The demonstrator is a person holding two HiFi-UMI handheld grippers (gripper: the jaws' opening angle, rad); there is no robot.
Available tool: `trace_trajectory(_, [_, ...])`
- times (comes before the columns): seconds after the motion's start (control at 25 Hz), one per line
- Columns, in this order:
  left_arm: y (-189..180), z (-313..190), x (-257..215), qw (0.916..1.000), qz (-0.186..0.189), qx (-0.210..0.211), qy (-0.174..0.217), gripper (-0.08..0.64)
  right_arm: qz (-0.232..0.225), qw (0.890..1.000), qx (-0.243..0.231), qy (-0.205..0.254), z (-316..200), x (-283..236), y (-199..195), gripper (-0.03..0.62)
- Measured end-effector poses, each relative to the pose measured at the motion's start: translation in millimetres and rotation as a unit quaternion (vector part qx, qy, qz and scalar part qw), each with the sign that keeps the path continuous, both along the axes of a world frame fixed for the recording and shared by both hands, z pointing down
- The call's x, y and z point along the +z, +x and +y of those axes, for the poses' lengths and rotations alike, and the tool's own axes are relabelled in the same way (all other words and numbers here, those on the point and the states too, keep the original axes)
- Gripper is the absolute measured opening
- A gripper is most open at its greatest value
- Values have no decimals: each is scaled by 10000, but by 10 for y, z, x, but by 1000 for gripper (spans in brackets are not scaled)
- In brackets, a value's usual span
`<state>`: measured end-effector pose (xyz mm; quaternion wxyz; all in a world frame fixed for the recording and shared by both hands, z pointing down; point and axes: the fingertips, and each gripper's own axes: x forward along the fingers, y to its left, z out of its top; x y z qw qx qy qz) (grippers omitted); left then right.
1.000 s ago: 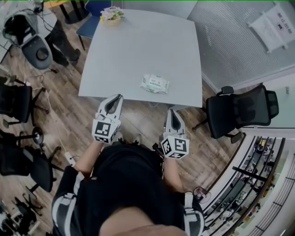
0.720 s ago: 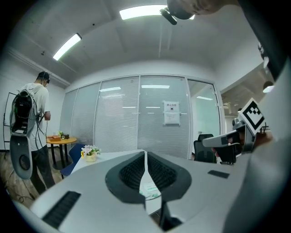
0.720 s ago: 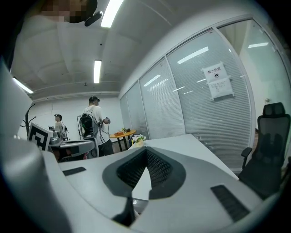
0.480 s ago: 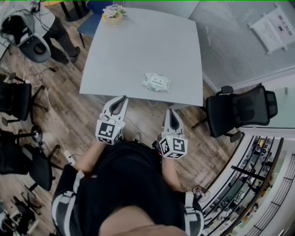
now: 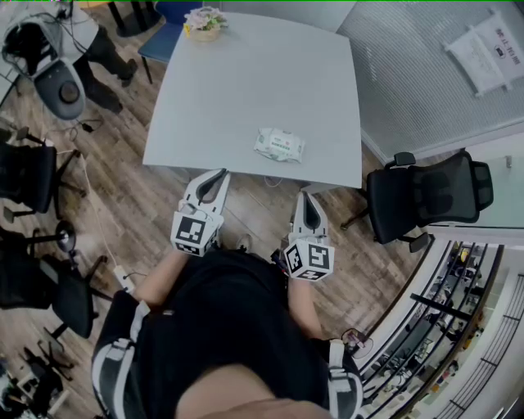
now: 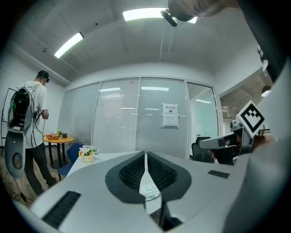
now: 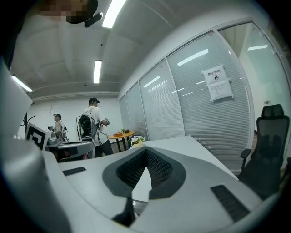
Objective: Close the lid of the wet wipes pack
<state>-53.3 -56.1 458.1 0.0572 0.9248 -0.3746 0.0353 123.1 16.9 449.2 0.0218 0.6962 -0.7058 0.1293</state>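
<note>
The wet wipes pack [image 5: 279,145], white with green print, lies flat near the front edge of the grey table [image 5: 246,74]. It is too small in view to tell how its lid stands. My left gripper [image 5: 219,174] hangs just off that edge, left of and short of the pack, jaws together and empty. Further back and to the right, my right gripper [image 5: 304,196] is shut on nothing. Through the slit of the left gripper [image 6: 145,157] the pack [image 6: 149,189] shows ahead. The right gripper [image 7: 146,151] points over the table top [image 7: 182,145].
A small flower pot [image 5: 201,23] stands at the table's far left corner. A black office chair [image 5: 426,196] sits right of the table, with more chairs [image 5: 29,176] on the wooden floor at left. A person with a backpack [image 6: 32,118] stands far left by a round table.
The left gripper has drifted slightly right along the table's front edge. The right gripper stays put. The person at the far left has shifted a little.
</note>
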Motion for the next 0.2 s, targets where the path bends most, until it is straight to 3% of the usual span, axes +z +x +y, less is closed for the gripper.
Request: trace_trajectory(0.2, [-18,-28,15,10000,-27,40,-27,37,23,10000,-13,-9,-26,-2,-33,21])
